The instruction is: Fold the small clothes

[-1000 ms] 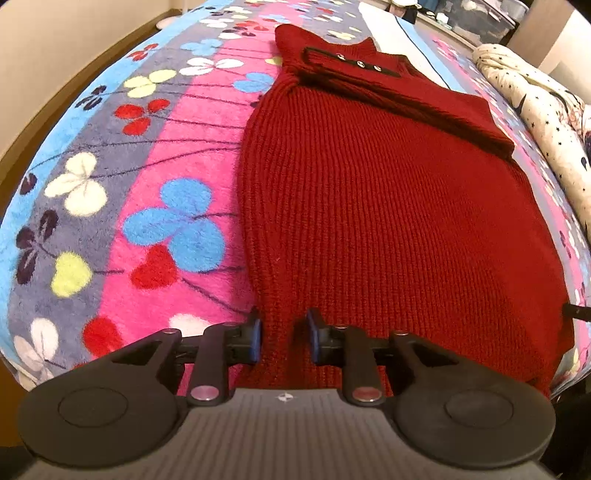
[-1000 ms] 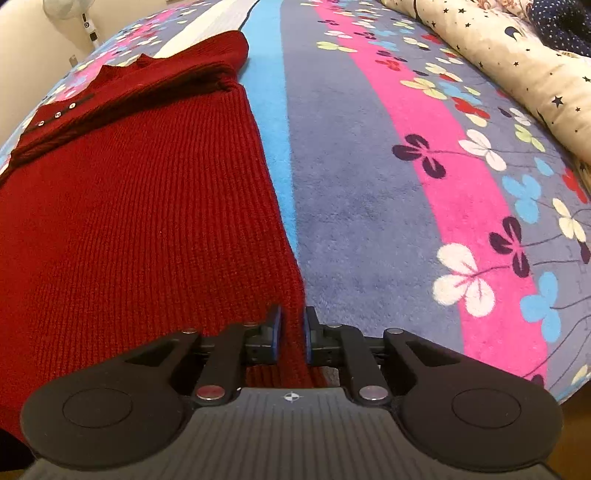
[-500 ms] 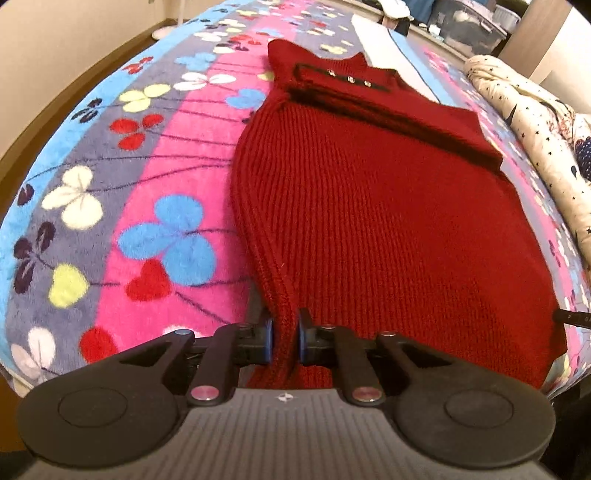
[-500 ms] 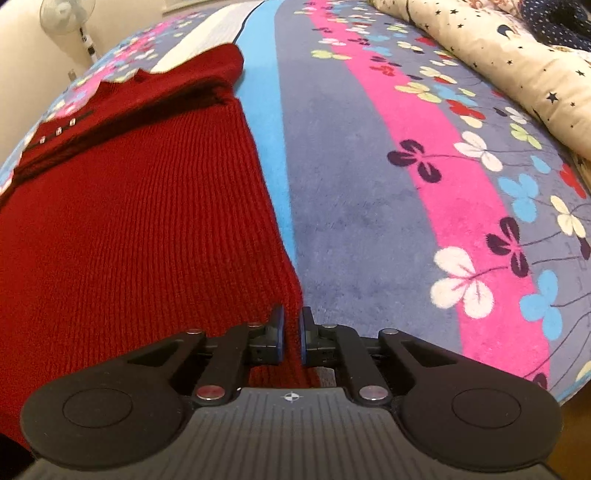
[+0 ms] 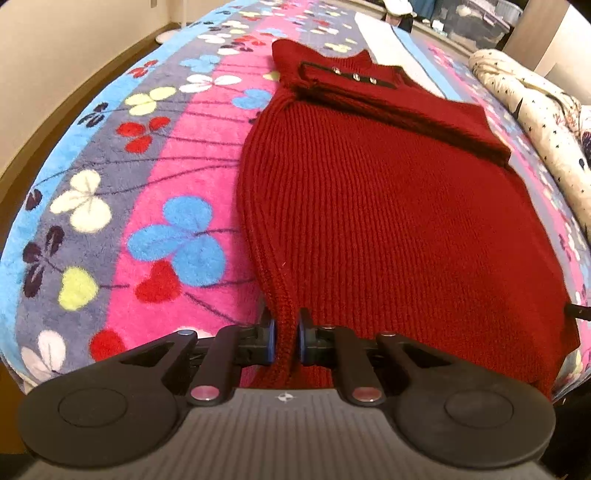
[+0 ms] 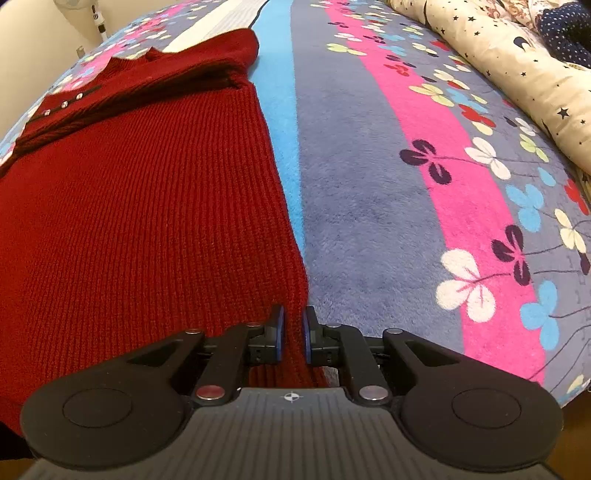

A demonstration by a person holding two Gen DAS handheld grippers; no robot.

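Note:
A dark red ribbed knit sweater [image 5: 388,206] lies flat on a flowered fleece blanket [image 5: 147,184], collar and small metal buttons [image 5: 356,77] at the far end. My left gripper [image 5: 286,338] is shut on the near left corner of its hem, which rises slightly between the pads. In the right wrist view the same sweater [image 6: 140,221] fills the left half, and my right gripper [image 6: 293,338] is shut on the near right corner of the hem. A sleeve is folded across the upper chest.
The striped flower blanket [image 6: 388,184] runs on to the right of the sweater. A cream star-print duvet [image 6: 509,62] is rolled along the far right. Wooden floor [image 5: 22,155] and wall lie left of the bed; storage boxes [image 5: 476,22] stand beyond it.
Both grippers closed on the hem corners: the jaws stood apart around the knit a second ago and now pinch it. The left corner has bunched up between the pads.

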